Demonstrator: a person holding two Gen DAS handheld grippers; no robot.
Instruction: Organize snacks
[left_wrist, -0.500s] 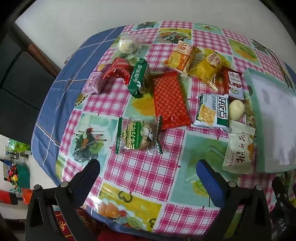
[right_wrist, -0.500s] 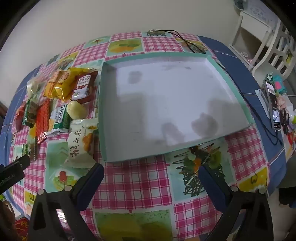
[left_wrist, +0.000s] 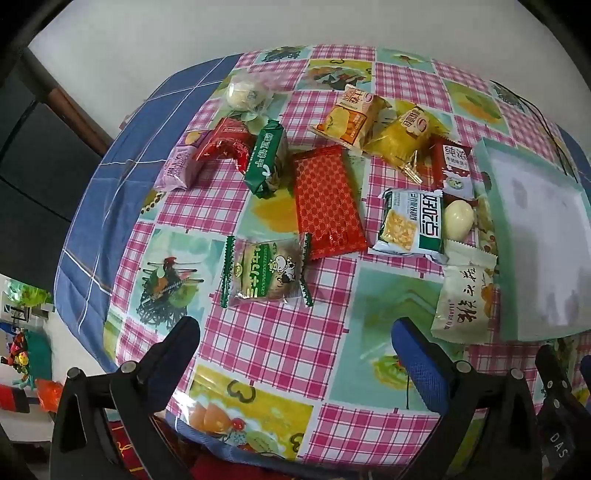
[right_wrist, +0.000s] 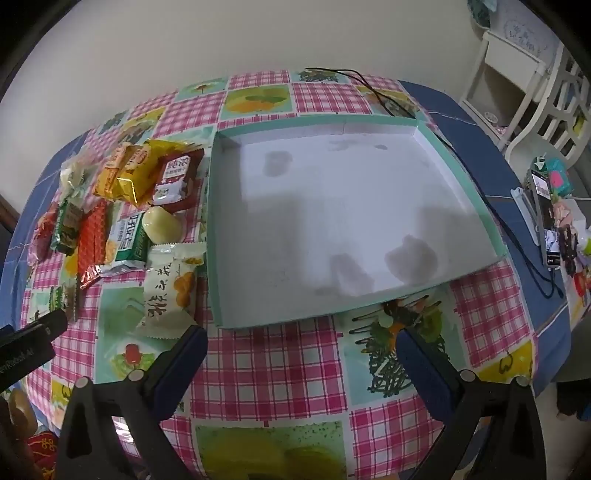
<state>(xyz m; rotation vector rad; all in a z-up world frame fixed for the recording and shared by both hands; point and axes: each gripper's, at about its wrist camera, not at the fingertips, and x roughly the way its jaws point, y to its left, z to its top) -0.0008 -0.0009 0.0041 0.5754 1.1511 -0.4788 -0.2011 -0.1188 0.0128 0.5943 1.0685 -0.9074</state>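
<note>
Hovering over the near edge of the checkered tablecloth (left_wrist: 266, 347), the left gripper (left_wrist: 295, 332) has its jaws spread wide and nothing between them. Ahead of it lies the cow-print snack packet (left_wrist: 264, 273) with green crimped ends, flat on the cloth, and just beyond that the red patterned pouch (left_wrist: 327, 201). Further back sit a green packet (left_wrist: 267, 160), a crumpled red wrapper (left_wrist: 227, 146), a purple packet (left_wrist: 177, 168) and a round pale bun in clear wrap (left_wrist: 242, 94). Off to the right, an orange packet (left_wrist: 349, 116) and a yellow packet (left_wrist: 402, 134) overlap, with a dark red packet (left_wrist: 452, 168) beside them. A cracker packet (left_wrist: 410, 225) lies against a smooth cream-colored egg-shaped snack (left_wrist: 458, 220), and a white packet with orange fruit art (left_wrist: 461, 301) touches the tray's left wall.

Over on the other side, the right gripper (right_wrist: 301, 334) is also spread wide and carrying nothing, poised just short of the teal-rimmed tray (right_wrist: 491, 221). The tray's white floor shows only grey smudges. All the snacks sit clustered on the cloth to its left, the white fruit packet (right_wrist: 171, 291) nearest the right gripper's left finger. A black cable (right_wrist: 373, 90) trails past the tray's far corner.
</note>
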